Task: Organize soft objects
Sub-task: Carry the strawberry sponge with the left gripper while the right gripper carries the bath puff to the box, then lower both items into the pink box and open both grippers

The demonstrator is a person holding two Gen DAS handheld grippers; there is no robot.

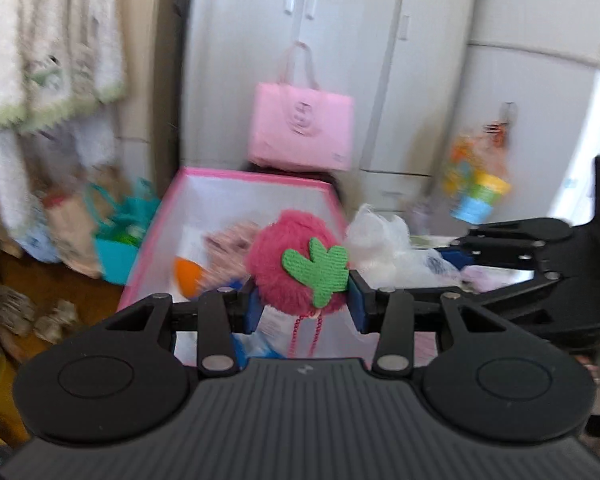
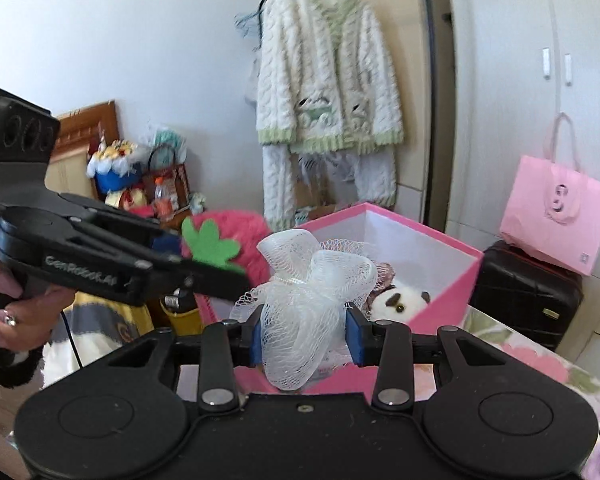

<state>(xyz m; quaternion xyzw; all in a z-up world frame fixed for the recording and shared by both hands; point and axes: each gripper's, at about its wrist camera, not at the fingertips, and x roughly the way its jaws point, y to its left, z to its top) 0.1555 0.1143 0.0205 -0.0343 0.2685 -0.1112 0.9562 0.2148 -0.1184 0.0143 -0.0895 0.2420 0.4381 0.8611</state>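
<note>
My left gripper [image 1: 306, 300] is shut on a fluffy pink strawberry plush [image 1: 284, 252] with a green felt leaf; its beaded chain dangles below. Behind it stands an open pink box [image 1: 204, 184] that holds a pinkish plush and an orange item. In the right wrist view my right gripper [image 2: 306, 332] is shut on a white mesh bath pouf [image 2: 312, 276], in front of the pink box [image 2: 452, 264]. A panda plush [image 2: 400, 300] lies in the box. The left gripper [image 2: 204, 256] comes in from the left with the strawberry plush [image 2: 236, 228], close beside the pouf.
A pink paper bag [image 2: 556, 216] sits on a black suitcase [image 2: 524, 292] by the white wardrobe. A knitted white cardigan [image 2: 328, 80] hangs behind the box. A teal bag [image 1: 120, 236] and clutter lie on the floor to the left. A floral cloth [image 2: 540, 360] covers the near surface.
</note>
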